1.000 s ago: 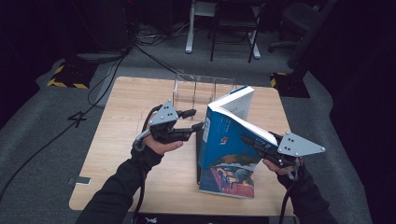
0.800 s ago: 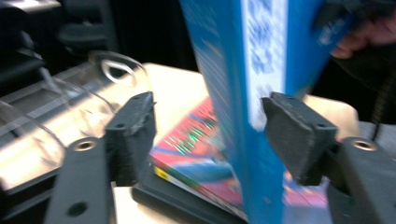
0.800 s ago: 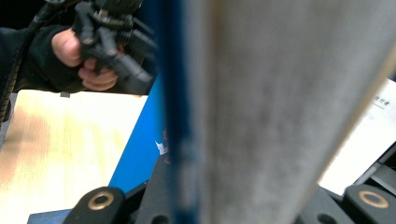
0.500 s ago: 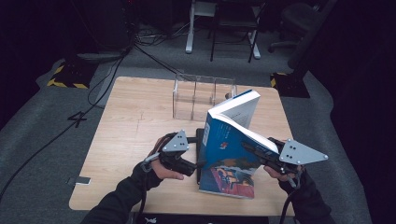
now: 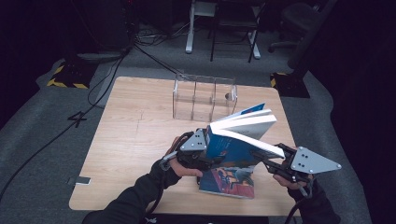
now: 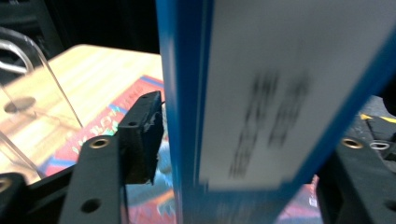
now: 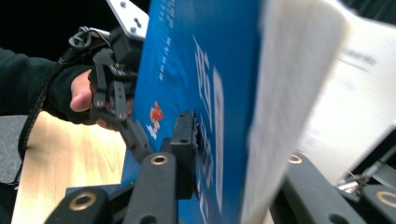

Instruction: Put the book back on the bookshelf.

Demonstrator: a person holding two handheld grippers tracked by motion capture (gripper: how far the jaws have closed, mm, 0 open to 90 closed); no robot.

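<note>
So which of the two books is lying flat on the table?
The colourful-cover book, flat on the table under the grippers. The blue book is raised and tilted, between both grippers' jaws.

Both arms reach in from the bottom over the table. The left gripper (image 5: 210, 158) points right, and its jaws have just been closing with something between them. The right gripper (image 5: 261, 156) points left, its jaws just opening a little around the same thing.
</note>
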